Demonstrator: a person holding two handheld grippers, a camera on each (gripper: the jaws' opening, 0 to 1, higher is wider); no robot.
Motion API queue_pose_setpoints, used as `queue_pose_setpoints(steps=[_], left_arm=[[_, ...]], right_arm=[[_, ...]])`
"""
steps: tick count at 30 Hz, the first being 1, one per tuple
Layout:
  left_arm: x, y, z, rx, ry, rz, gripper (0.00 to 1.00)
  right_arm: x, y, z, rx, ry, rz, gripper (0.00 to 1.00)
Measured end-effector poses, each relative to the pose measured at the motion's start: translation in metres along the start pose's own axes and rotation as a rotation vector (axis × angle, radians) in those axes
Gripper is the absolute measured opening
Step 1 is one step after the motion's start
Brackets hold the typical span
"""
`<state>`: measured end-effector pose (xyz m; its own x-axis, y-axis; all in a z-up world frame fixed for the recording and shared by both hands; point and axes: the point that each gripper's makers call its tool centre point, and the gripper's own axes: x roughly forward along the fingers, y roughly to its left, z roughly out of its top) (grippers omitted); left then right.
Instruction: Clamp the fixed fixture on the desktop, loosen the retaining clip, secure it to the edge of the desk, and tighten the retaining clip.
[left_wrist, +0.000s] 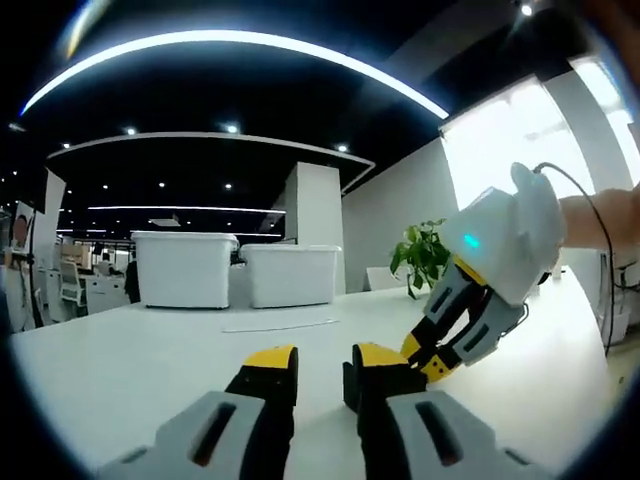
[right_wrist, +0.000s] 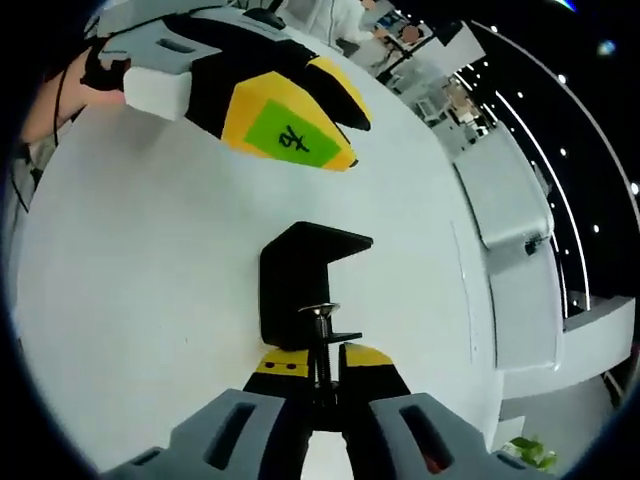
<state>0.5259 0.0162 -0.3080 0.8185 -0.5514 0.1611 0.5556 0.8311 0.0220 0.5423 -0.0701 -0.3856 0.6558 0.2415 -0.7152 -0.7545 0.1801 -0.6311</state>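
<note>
right gripper view | right tongs (right_wrist: 322, 368) grip clamp (right_wrist: 300, 285) screw | left tongs (right_wrist: 300, 110) above

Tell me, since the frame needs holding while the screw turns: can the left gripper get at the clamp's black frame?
Probably yes. The left gripper hovers just beyond the C-shaped clamp, bare desktop between them. The right gripper grips only the clamp's screw, leaving the frame free.

An open-plan office: long white desk (left_wrist: 150, 350), ceiling spotlights, potted plant (left_wrist: 422, 255), distant workstations.
</note>
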Motion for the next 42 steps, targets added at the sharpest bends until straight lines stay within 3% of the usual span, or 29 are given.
queue_pose_setpoints(steps=[11, 21, 28, 33, 42], left_arm=[[-0.001, 0.001, 0.001, -0.007, -0.004, 0.008, 0.21], [0.0, 0.003, 0.001, -0.014, -0.006, 0.011, 0.21], [0.001, 0.004, 0.0, -0.014, -0.003, 0.015, 0.21], [0.001, 0.004, 0.0, -0.01, -0.002, 0.018, 0.2], [0.004, 0.001, -0.002, 0.006, 0.011, 0.01, 0.2]], right_arm=[[0.001, 0.0, -0.002, -0.028, -0.006, -0.013, 0.04], [0.0, -0.007, -0.011, -0.08, 0.0, -0.124, 0.03], [-0.005, -0.009, -0.02, -0.008, -0.017, -0.162, 0.03], [-0.017, -0.015, -0.022, 0.022, -0.06, -0.252, 0.03], [-0.036, -0.02, -0.026, 0.21, -0.159, -0.3, 0.02]])
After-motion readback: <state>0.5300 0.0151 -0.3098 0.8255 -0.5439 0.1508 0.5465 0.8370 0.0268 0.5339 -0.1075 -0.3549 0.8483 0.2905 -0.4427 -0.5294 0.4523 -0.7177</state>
